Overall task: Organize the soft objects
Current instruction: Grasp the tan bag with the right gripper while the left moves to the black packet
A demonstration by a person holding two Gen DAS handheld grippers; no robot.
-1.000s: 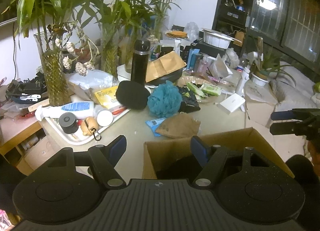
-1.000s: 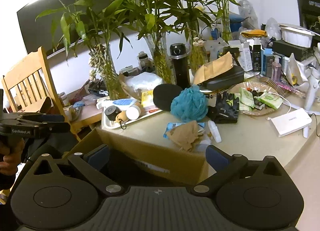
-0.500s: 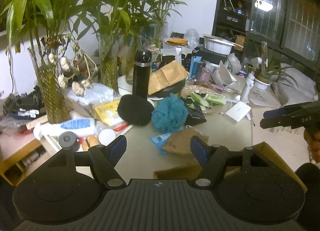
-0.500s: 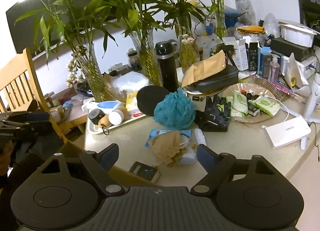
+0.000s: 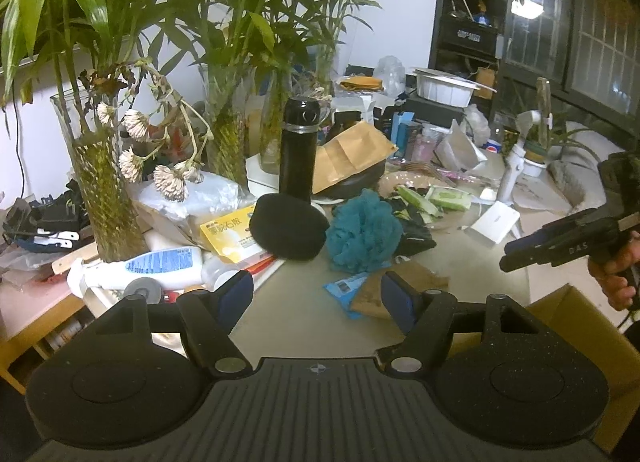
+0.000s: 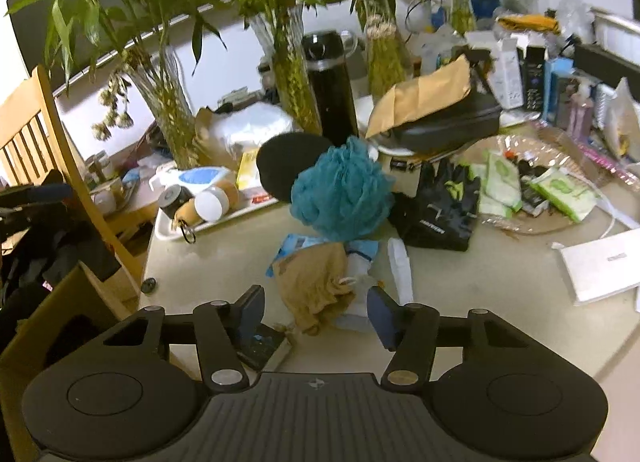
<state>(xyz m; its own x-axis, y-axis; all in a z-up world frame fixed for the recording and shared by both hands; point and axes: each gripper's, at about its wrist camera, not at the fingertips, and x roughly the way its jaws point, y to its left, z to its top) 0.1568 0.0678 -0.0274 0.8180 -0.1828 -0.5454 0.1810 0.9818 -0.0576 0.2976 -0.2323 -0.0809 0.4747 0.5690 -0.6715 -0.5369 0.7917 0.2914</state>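
Note:
A tan cloth pouch [image 6: 312,282] lies crumpled on the table atop a blue packet. My right gripper [image 6: 316,312] hangs just over its near end. Its jaws are closing, with the pouch's lower end between them and neither pad touching it. Behind the pouch sit a teal bath pouf [image 6: 342,190], a black round sponge [image 6: 280,166] and black gloves [image 6: 440,210]. My left gripper [image 5: 316,300] stands open over bare table, nothing between its fingers, short of the pouf [image 5: 366,232] and the pouch [image 5: 400,286]. An open cardboard box [image 5: 576,326] sits at the table's near edge.
A black flask [image 5: 300,150] and glass vases of bamboo [image 5: 108,190] stand behind the soft things. A white tray [image 6: 224,218] with bottles is at the left, a wooden chair [image 6: 48,134] beyond it. A small dark booklet [image 6: 260,346] lies by the right gripper's left finger, a white box [image 6: 600,266] at right.
Both grippers moved from over the cardboard box forward onto the table. The right gripper's jaws narrowed and came down around the tan pouch's near end. The left jaws kept their width.

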